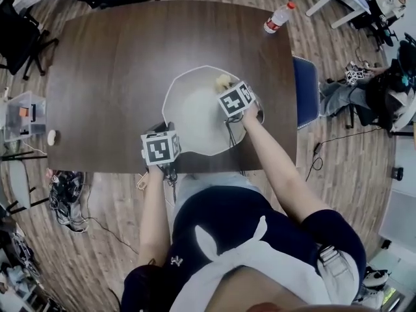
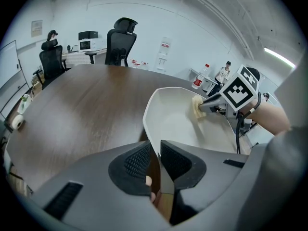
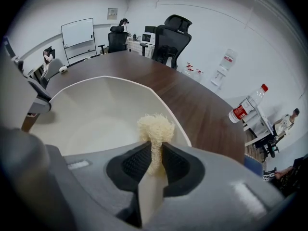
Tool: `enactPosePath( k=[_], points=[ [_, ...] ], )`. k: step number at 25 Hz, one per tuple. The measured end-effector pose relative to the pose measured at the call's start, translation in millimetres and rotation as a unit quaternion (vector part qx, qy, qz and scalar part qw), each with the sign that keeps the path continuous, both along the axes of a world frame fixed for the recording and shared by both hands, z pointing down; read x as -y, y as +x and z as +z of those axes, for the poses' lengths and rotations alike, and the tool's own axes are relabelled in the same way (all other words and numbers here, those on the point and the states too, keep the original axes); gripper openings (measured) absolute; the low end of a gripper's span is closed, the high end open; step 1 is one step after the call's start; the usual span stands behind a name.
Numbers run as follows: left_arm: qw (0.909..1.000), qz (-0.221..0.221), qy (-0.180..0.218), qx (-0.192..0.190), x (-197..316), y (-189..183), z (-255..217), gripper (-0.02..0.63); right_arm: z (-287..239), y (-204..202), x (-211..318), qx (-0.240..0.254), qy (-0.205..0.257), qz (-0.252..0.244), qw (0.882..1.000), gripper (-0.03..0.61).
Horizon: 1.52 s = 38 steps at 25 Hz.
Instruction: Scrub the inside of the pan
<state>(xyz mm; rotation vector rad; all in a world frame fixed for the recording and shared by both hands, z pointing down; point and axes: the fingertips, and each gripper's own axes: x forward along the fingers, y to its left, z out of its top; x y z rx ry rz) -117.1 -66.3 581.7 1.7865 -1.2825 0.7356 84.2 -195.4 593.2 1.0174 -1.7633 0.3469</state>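
A wide white pan [image 1: 195, 119] sits on the dark wooden table [image 1: 110, 77], close to the near edge. My left gripper [image 1: 169, 130] is shut on the pan's near rim; in the left gripper view the thin white rim [image 2: 157, 158] runs between the two pads. My right gripper [image 1: 229, 91] is shut on a pale yellow fibrous scrubber [image 3: 155, 126]. That scrubber [image 1: 223, 81] rests against the inner wall at the pan's far right side. The left gripper view shows the scrubber [image 2: 197, 107] on the pan wall [image 2: 175, 124] too.
A water bottle with a red cap [image 1: 278, 17] lies at the table's far right corner. A blue chair [image 1: 305, 90] stands at the right edge, and a person [image 1: 390, 96] sits beyond it. A roll of tape [image 1: 52, 136] lies at the table's left edge. Black office chairs [image 2: 120, 42] stand behind.
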Motion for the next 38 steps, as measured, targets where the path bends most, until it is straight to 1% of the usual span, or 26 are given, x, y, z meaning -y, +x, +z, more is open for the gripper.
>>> enactPosePath(
  k=[4, 8, 12, 16, 20, 28, 34, 38],
  points=[
    [1.0000, -0.007, 0.001, 0.001, -1, -4, 0, 0.069, -4, 3, -4, -0.006, -0.005, -0.009, 1.000, 0.064],
    [0.9999, -0.013, 0.003, 0.003, 0, -3, -3, 0.069, -3, 9, -7, -0.045, -0.022, -0.039, 0.998, 0.064],
    [0.9998, -0.016, 0.005, 0.009, 3, -2, -4, 0.069, 1, 12, -8, -0.074, -0.036, -0.068, 0.994, 0.064],
    [0.9997, -0.016, 0.003, 0.016, 2, -3, -4, 0.069, 3, 14, -15, -0.095, -0.064, -0.085, 0.990, 0.064],
    [0.9998, -0.017, 0.003, 0.013, 1, -4, -4, 0.069, 8, 16, -24, -0.098, -0.099, -0.097, 0.985, 0.064],
    [0.9997, -0.019, 0.002, 0.015, 2, -6, -4, 0.067, 16, 22, -40, -0.123, -0.165, -0.124, 0.971, 0.064],
    [0.9996, -0.020, 0.002, 0.019, 1, -5, -3, 0.069, 20, 27, -57, -0.148, -0.213, -0.138, 0.956, 0.063],
    [0.9996, -0.022, 0.002, 0.019, 0, -3, -4, 0.068, 22, 30, -68, -0.163, -0.239, -0.158, 0.944, 0.063]
  ],
)
